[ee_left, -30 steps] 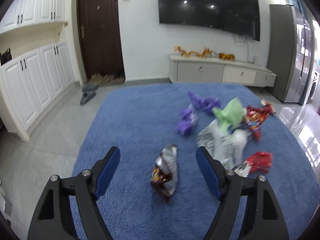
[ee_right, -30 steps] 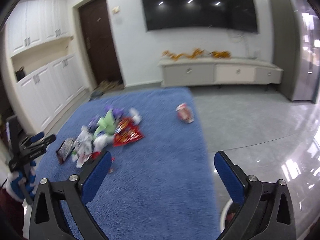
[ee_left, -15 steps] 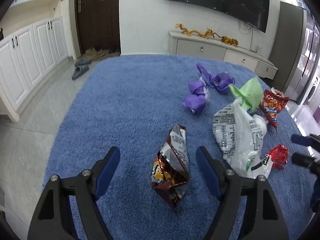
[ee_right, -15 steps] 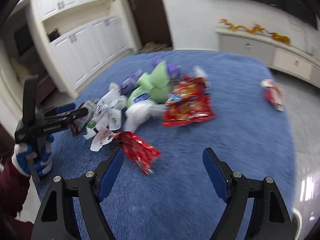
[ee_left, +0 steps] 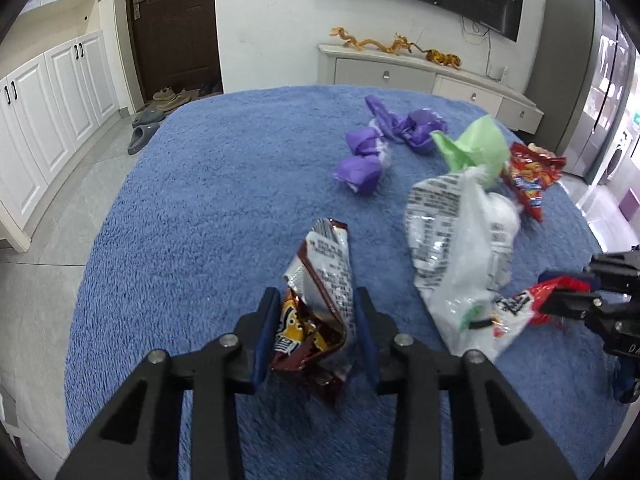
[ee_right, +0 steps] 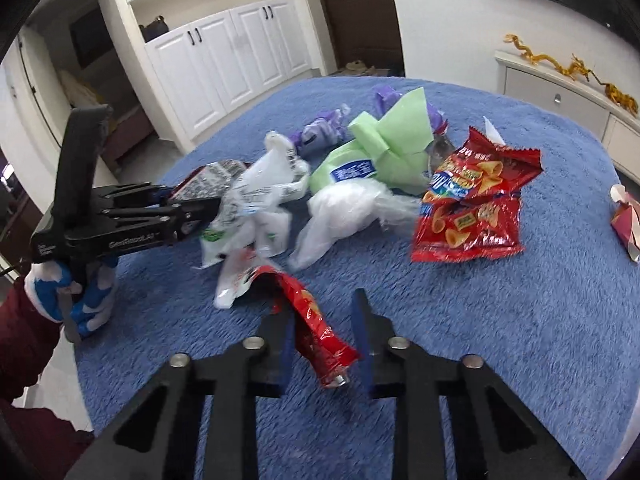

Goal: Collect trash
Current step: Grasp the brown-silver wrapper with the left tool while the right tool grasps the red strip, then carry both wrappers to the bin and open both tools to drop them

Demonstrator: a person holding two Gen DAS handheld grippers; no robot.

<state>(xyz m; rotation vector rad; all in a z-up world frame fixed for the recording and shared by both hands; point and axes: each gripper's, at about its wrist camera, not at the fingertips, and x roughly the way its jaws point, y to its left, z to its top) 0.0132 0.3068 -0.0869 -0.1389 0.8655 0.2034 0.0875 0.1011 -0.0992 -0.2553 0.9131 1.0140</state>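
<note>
Trash lies on a blue carpet (ee_left: 200,208). My left gripper (ee_left: 316,316) has its jaws closed in on a brown and silver snack wrapper (ee_left: 320,288), pads touching its sides. My right gripper (ee_right: 322,320) has its jaws closed around a small red wrapper (ee_right: 316,320), which stands between the pads. A white plastic bag (ee_left: 456,240), a green bag (ee_left: 476,148), purple wrappers (ee_left: 364,160) and a red chip bag (ee_right: 472,208) lie beyond. The left gripper also shows in the right wrist view (ee_right: 200,204), and the right gripper in the left wrist view (ee_left: 568,292).
A small red and white carton (ee_right: 626,216) lies at the carpet's right edge. White cabinets (ee_left: 44,112), a dark door (ee_left: 176,28) and slippers (ee_left: 144,132) stand to the left. A low TV console (ee_left: 420,76) is behind the carpet.
Both grippers have moved down and closed from wide open: the left around the brown wrapper, the right around the small red wrapper.
</note>
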